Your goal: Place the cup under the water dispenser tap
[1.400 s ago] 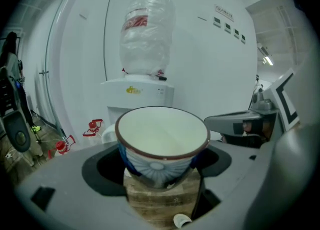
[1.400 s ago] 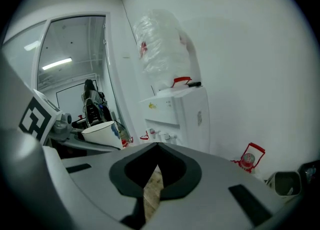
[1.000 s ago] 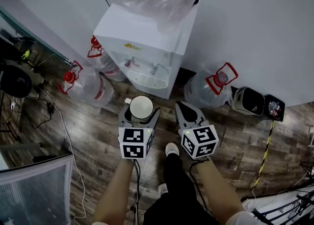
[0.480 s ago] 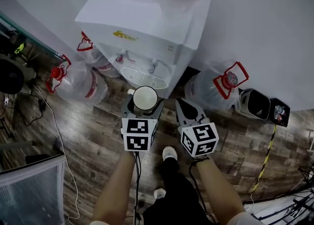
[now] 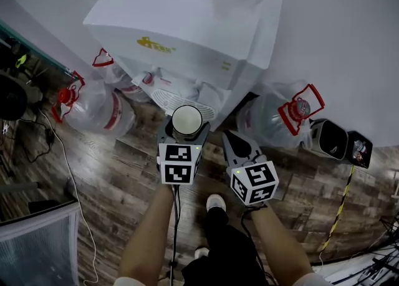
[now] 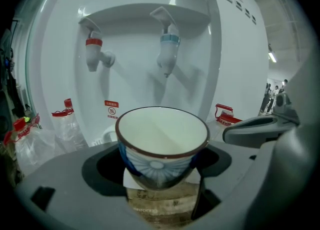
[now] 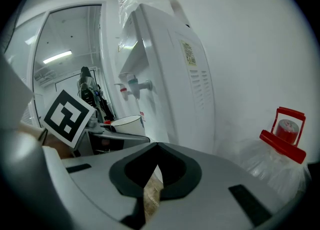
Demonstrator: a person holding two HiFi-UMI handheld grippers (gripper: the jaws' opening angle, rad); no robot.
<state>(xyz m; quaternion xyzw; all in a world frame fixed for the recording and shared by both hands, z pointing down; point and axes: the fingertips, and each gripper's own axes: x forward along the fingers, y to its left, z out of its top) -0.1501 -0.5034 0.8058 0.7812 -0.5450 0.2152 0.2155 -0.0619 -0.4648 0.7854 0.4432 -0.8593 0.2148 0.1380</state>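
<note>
A white cup (image 5: 186, 121) with a brown rim and blue pattern (image 6: 161, 144) sits upright in my left gripper (image 5: 184, 130), whose jaws are shut on its sides. It is empty. The white water dispenser (image 5: 187, 35) stands right in front; its red tap (image 6: 94, 53) and blue tap (image 6: 168, 53) hang above and beyond the cup, with the drip grille (image 5: 173, 98) just ahead of it. My right gripper (image 5: 239, 143) is shut and empty, beside the left one, near the dispenser's right side (image 7: 170, 73).
Several empty water jugs with red handles lie on the wooden floor: one on the left (image 5: 93, 107), one on the right (image 5: 283, 116). A black-and-white box (image 5: 327, 138) sits at far right. Cables (image 5: 62, 166) trail on the left.
Both grippers and the head have moved closer to the dispenser; the cup now sits right at the drip grille, below the taps. The right gripper followed alongside, still shut.
</note>
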